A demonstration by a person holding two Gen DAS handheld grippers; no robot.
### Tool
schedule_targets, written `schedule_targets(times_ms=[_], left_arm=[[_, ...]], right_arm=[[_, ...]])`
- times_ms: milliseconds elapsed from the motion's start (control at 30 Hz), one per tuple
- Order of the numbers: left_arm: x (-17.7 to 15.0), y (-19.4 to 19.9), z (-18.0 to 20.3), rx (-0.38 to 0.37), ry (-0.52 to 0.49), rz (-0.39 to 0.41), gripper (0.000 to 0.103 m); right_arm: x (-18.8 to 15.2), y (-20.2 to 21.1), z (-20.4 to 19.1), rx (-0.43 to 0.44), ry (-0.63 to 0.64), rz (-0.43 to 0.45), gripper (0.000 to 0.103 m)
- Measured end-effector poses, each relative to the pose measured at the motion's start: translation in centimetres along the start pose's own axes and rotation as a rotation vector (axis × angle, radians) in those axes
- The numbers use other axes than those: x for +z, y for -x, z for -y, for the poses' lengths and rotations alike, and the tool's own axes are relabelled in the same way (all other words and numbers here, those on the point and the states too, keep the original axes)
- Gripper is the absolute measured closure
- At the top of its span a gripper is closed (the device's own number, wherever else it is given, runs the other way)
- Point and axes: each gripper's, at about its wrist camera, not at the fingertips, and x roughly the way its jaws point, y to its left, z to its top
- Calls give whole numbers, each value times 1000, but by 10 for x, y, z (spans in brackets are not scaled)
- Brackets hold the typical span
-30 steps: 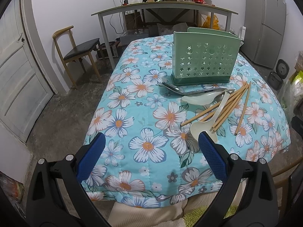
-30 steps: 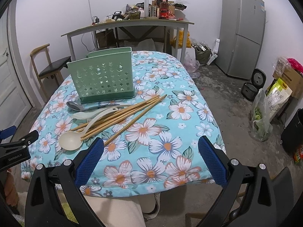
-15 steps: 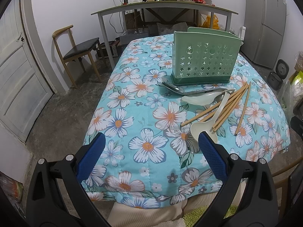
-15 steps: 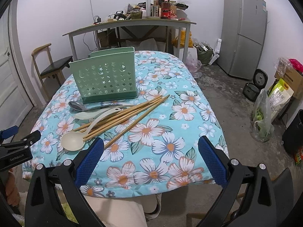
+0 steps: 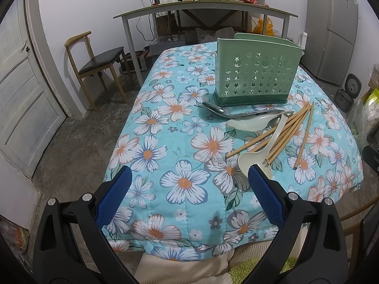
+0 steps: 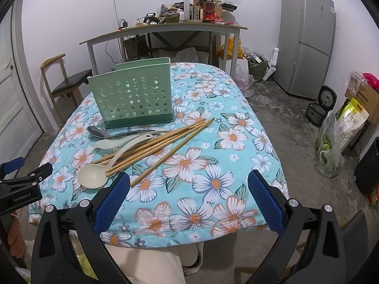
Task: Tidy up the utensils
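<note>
A green perforated utensil holder [image 5: 255, 80] [image 6: 133, 99] stands upright on the floral tablecloth [image 5: 184, 182] [image 6: 213, 165]. In front of it lie a metal spoon [image 5: 222, 112] [image 6: 99, 132], a pale flat spoon [image 5: 248, 124] [image 6: 109, 143], a cream ladle [image 5: 254, 158] [image 6: 92, 176] and several wooden chopsticks [image 5: 284, 132] [image 6: 165, 142]. My left gripper [image 5: 188, 182] hovers open over the table's near edge, its right finger just before the ladle's bowl. My right gripper [image 6: 188, 189] is open too, above the near edge, right of the ladle. Both hold nothing.
A wooden chair [image 5: 94, 64] and a white door [image 5: 21, 90] are to the left. A cluttered grey desk [image 6: 163, 27] stands behind the table. A fridge [image 6: 305, 40], bags [image 6: 331, 149] and a rice cooker [image 6: 322, 105] are to the right. A person's legs [image 6: 151, 265] are below the table edge.
Both grippers have drifted slightly forward and up relative to the table; the right view has shifted a little. Nothing on the table has moved.
</note>
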Motion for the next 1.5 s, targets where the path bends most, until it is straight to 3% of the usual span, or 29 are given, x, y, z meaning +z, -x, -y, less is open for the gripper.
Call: schedule_targets(times_ms=[833,1267,1367,1500], left_arm=[[-1,-10,-2,0,4,4,8],[12,-36,-9,-15,-27,-1,8],[16,-41,-13,-44,-29,13,8],[23,-49,-23,-145,-9,39,8]], right_arm=[[-2,-17,-1,28,-40,-44,6],[-3,-49,-17,119,-44,-95,6],[-5,-55,-30,160,-27,-87,6],[-9,-60,-47,205,14,-68,6]])
